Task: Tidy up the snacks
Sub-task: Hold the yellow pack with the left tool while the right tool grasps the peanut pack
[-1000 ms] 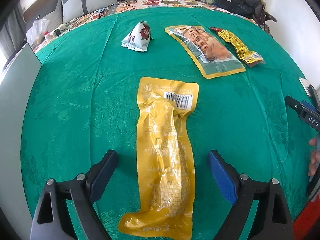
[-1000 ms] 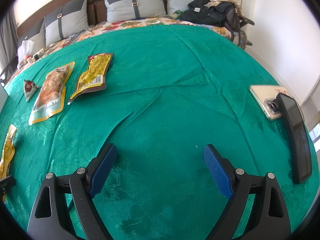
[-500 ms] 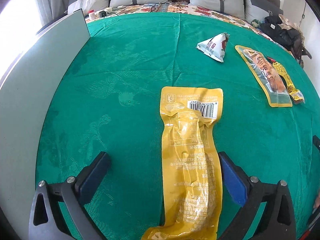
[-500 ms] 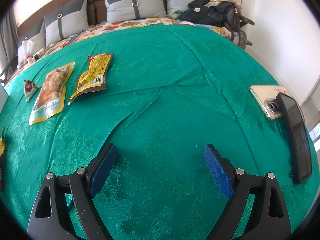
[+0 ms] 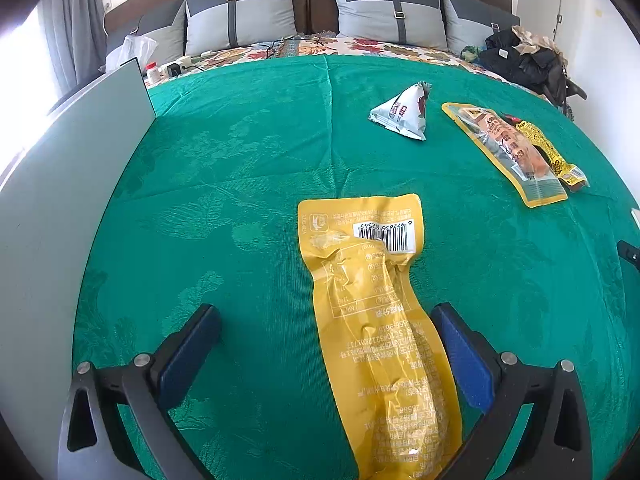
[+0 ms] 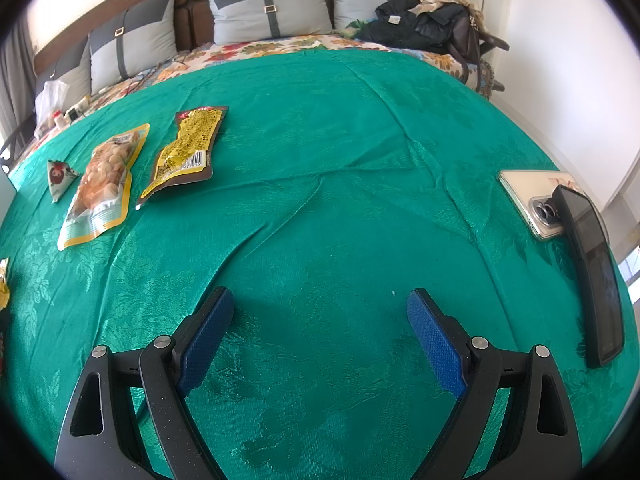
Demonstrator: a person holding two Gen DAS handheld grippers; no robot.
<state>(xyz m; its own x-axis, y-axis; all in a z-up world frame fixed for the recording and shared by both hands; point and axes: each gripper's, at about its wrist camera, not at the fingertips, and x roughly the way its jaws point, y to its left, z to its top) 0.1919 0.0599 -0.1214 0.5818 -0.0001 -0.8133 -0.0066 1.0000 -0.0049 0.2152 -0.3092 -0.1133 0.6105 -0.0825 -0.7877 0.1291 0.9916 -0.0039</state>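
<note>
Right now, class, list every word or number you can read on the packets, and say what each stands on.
"6 972…": the start of the barcode number on the yellow pouch, upside down; the remaining digits are unsure.
Other print on the pouch: too small to read.
Triangle pack: red characters, blurred.
Clear pack: label too small to read.
Brown pack: print and barcode digits too small to read.
</note>
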